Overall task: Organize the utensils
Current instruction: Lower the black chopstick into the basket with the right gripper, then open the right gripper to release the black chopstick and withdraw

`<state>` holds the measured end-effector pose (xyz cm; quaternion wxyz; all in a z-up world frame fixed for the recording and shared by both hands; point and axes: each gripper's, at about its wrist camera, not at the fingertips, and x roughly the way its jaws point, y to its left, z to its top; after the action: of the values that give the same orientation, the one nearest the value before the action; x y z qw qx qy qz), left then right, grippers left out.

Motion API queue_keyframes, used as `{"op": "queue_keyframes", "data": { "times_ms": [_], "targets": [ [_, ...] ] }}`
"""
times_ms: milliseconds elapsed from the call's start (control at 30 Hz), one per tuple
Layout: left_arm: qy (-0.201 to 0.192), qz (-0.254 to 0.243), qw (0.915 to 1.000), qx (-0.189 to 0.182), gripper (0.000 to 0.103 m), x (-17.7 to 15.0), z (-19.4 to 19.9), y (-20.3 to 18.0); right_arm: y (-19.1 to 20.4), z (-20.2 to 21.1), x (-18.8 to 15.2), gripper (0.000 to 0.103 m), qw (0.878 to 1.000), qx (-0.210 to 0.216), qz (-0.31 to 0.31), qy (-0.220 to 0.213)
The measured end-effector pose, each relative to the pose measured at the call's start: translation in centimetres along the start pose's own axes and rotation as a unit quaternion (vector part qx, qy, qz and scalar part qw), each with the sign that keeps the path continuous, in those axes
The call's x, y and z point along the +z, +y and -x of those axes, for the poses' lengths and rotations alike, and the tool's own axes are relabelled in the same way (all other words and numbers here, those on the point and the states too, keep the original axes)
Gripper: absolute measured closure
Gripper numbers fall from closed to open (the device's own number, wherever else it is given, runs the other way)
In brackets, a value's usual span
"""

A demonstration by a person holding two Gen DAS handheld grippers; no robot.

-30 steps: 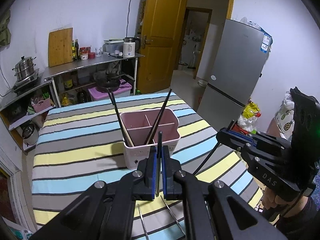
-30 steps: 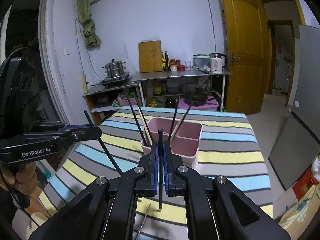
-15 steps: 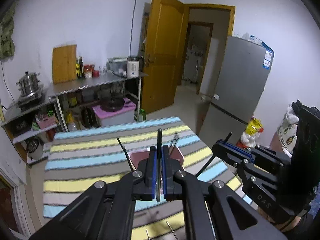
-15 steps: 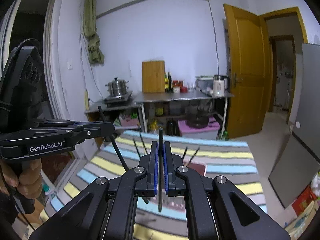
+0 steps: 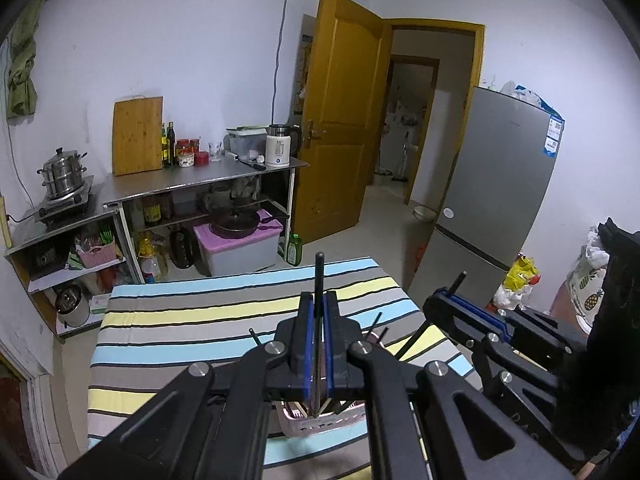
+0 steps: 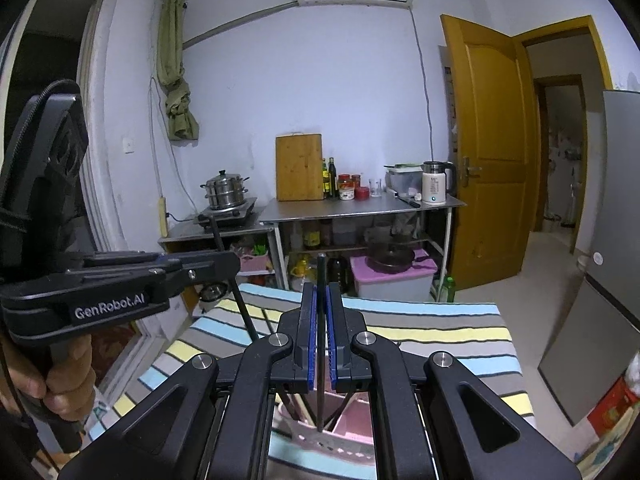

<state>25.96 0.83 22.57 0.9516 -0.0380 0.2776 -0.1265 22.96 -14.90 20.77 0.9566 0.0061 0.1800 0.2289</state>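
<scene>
the left gripper point(image 5: 315, 344) was closed on a dark chopstick point(image 5: 319, 300), held upright between the blue pads, its top standing above the fingertips and its lower tip hanging down to the rim of the pink utensil holder point(image 5: 320, 426). the right gripper point(image 6: 321, 336) was likewise clamped on a second dark chopstick point(image 6: 321, 320), also close to vertical, with its lower end pointing into the pink holder point(image 6: 352, 424) just below the jaws.

in both wrist views the holder lay directly beneath and slightly ahead of the fingertips, mostly hidden by the gripper bodies, on the striped cloth point(image 5: 192, 320) of the table. other dark sticks point(image 5: 378, 322) already leaned out of the holder.

the relation that mattered was vertical: each chopstick's long axis ran roughly straight down toward the holder's open top, so the coming move looked like a plain lowering and release rather than any sideways reach. which compartment each tip sat over could not be told. neither hand seemed clearly nearer; both tips appeared about level with the rim. the likely risk was a tip catching on the rim or a divider, or knocking the sticks already leaning inside.
</scene>
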Motion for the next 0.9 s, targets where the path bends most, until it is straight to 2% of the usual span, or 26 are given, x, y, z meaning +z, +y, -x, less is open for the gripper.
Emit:
{"op": "queue_keyframes", "data": {
  "times_ms": [433, 900],
  "targets": [
    [0.019, 0.004, 0.9998, -0.007, 0.098, -0.5, -2.9, 1.0, -0.5, -1.8, 0.6, 0.099, 1.0, 0.001, -0.002, 0.001],
    [0.076, 0.024, 0.9967, -0.017, 0.098, -5.1, -6.1, 2.3, -1.1, -5.3, -6.1, 0.099, 0.996, 0.004, -0.02, 0.089]
  ]
}}
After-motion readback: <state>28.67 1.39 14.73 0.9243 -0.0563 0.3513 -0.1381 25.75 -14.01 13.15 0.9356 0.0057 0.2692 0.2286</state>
